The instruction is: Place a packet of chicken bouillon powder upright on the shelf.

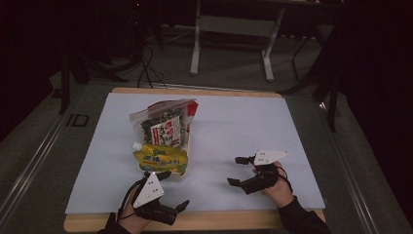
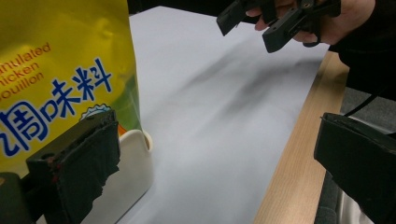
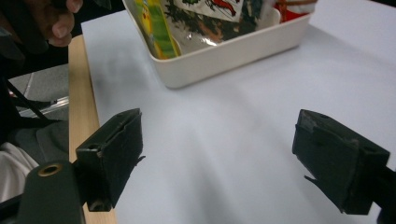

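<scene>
Nearest, the left gripper [image 1: 174, 190] and right gripper [image 1: 235, 170] both gape wide over the matte white sheet [image 1: 234, 131], holding nothing. Just beyond the left one, a glossy yellow pouch [image 1: 159, 159] lies crosswise in a cream tray [image 3: 224, 56], spout away from the right gripper, before a crinkly clear bag [image 1: 163, 122]. A dark floor lies beyond.

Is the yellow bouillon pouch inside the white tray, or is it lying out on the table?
Inside. The yellow pouch rests in the white tray, in front of the seaweed bag, its upper part above the rim.
</scene>
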### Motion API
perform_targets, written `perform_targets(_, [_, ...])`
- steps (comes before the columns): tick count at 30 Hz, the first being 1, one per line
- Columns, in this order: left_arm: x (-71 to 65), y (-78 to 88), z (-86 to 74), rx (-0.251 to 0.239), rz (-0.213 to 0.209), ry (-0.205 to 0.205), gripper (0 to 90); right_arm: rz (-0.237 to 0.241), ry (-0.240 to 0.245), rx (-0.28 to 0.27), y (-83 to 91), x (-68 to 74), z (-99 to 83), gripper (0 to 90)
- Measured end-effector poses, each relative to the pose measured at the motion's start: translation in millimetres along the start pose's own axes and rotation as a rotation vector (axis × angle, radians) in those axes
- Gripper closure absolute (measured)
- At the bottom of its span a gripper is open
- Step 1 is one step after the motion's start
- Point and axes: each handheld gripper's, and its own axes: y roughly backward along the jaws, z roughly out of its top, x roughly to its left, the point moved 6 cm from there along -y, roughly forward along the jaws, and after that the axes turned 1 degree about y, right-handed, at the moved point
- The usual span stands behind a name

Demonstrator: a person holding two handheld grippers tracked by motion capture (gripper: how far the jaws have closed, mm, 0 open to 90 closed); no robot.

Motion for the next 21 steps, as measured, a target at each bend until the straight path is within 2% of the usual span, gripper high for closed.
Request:
perform_targets(11, [-1.3, -4.8, -4.4, 0.015, -0.02, -0.002, 1.9, -0.058, -0.014, 0.008, 14.4, -2.2, -18.4, 14.9])
perform_targets(19, [-1.5, -6.5, -6.3, 0.016, -0.022, -0.001, 1.9, -0.095, -0.01, 0.028, 15.3, -8.8, -29.0, 16.0])
perform_targets(21, [-1.2, -6.2, -6.7, 0.015, -0.023, 0.001, 1.9, -0.091, -0.017, 0.035, 14.2, -10.5, -31.2, 16.0])
